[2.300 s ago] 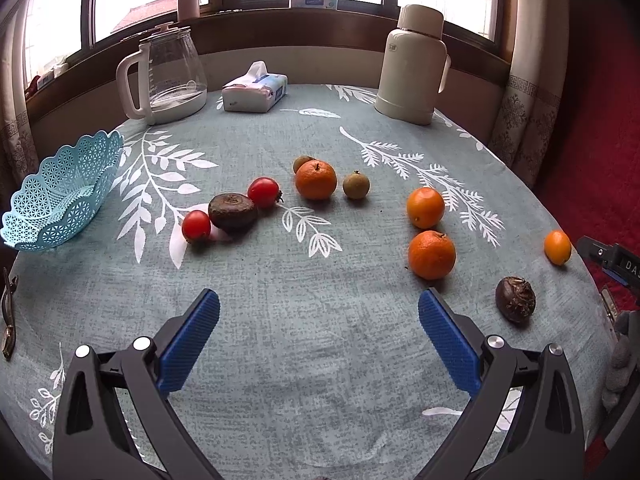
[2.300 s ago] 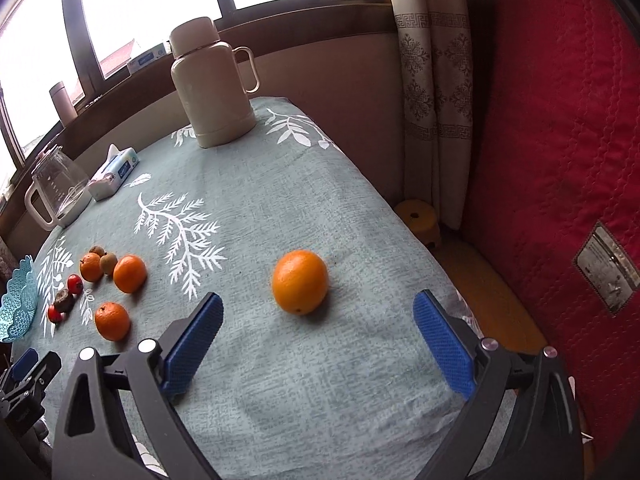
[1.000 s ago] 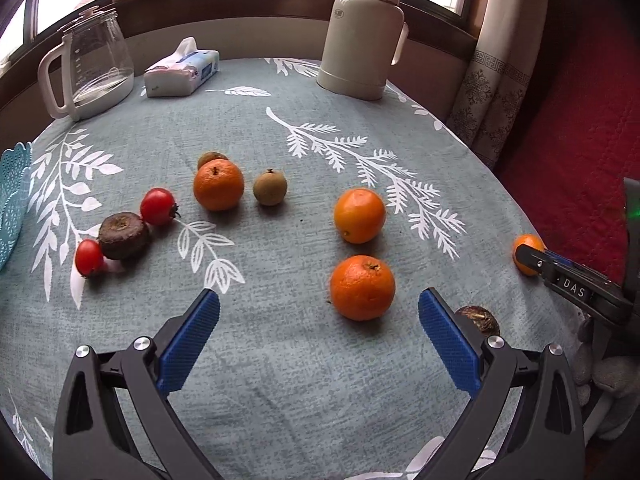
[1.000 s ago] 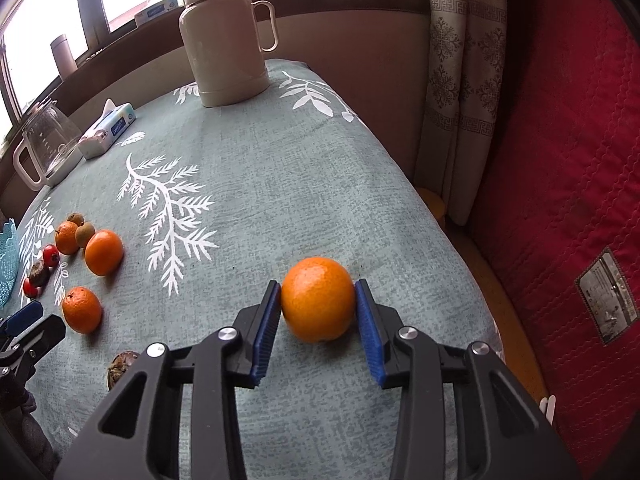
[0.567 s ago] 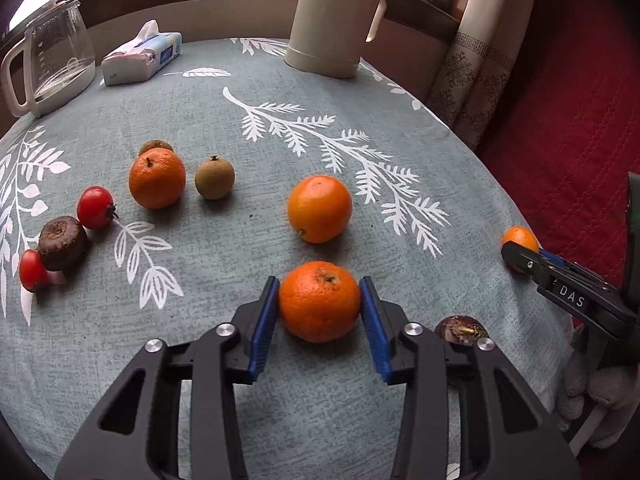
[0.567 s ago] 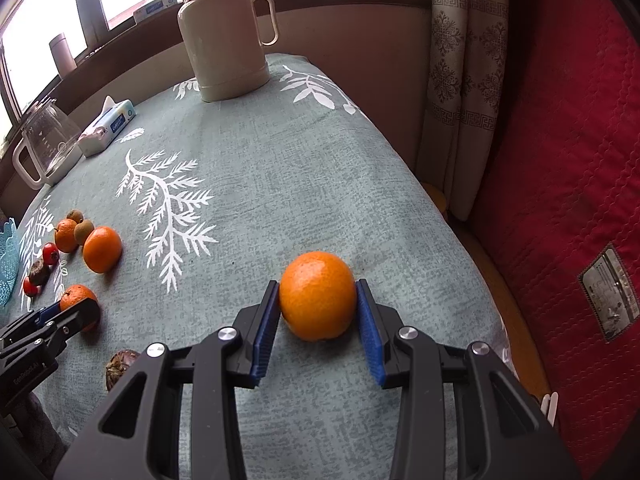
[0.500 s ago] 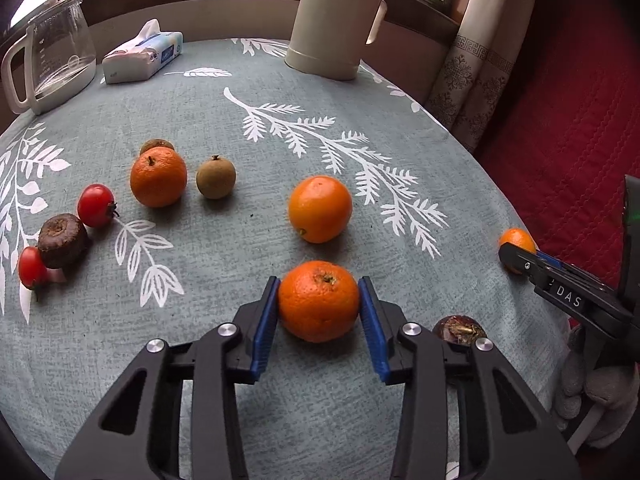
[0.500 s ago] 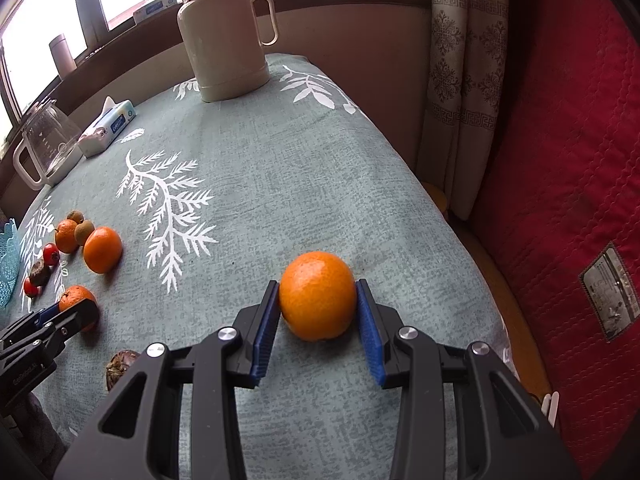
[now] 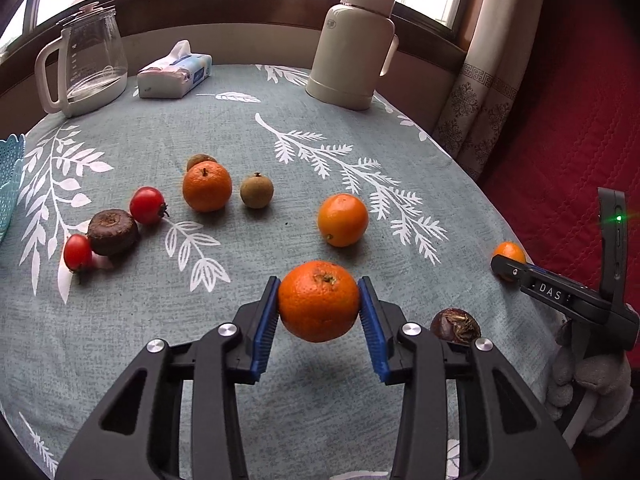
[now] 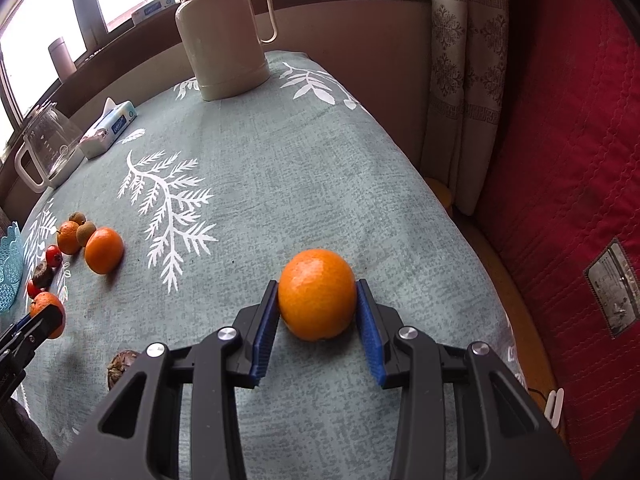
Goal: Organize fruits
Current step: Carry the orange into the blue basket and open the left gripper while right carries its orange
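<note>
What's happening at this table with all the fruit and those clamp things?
A person is sorting fruit with two handheld grippers. The left gripper is shut on a dimpled orange, raised off the tablecloth. The right gripper grips a smooth orange near the table's edge. Other fruit lies loose; a blue basket waits at the left.

Both grippers wide open earlier, now left gripper (image 9: 319, 307) clamped on a stemmed orange (image 9: 319, 301) lifted clear of the tablecloth (image 9: 248, 132), right gripper (image 10: 317, 306) closed around a smooth orange (image 10: 317, 299).
</note>
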The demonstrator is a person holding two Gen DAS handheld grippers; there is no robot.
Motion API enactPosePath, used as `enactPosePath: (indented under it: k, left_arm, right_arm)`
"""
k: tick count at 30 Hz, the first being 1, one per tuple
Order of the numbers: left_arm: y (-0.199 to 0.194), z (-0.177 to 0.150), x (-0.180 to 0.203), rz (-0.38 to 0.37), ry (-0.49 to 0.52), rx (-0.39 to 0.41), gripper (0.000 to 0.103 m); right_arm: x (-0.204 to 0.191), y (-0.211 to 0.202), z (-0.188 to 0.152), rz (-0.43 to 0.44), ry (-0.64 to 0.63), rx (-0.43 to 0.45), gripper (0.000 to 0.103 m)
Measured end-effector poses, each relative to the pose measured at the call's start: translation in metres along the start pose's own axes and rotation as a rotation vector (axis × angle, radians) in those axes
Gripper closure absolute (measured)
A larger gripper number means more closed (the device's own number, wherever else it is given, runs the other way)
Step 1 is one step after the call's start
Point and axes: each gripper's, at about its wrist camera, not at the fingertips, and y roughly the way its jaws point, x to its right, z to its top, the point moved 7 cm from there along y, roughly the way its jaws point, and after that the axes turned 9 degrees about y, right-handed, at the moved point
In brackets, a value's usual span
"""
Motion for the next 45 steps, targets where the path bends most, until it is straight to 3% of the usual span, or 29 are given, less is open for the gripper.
enactPosePath:
  k: [7, 16, 24, 33, 40, 45]
  left_arm:
    - [-0.03, 0.0, -0.026, 0.056, -0.021, 0.058, 0.063]
    - [-0.069, 0.0, -0.087, 0.169, -0.098, 0.128, 0.063]
    - [-0.106, 0.008, -0.156, 0.303, -0.17, 0.201, 0.063]
    - [-0.14, 0.005, -0.246, 0.479, -0.253, 0.253, 0.063]
    - [-0.151, -0.004, -0.296, 0.548, -0.299, 0.261, 0.063]
    - [-0.158, -0.011, -0.315, 0.557, -0.324, 0.273, 0.061]
  right_arm:
    - [0.002, -0.012, 0.0, 0.001, 0.01, 0.052, 0.065]
    - [-0.003, -0.038, -0.002, 0.004, 0.05, 0.116, 0.065]
    - [-0.05, -0.061, -0.004, 0.063, -0.01, 0.152, 0.065]
    - [-0.091, -0.067, -0.017, 0.106, -0.054, 0.136, 0.065]
    - [-0.121, -0.067, -0.025, 0.122, -0.092, 0.119, 0.065]
    - [-0.144, -0.066, -0.032, 0.141, -0.126, 0.105, 0.065]
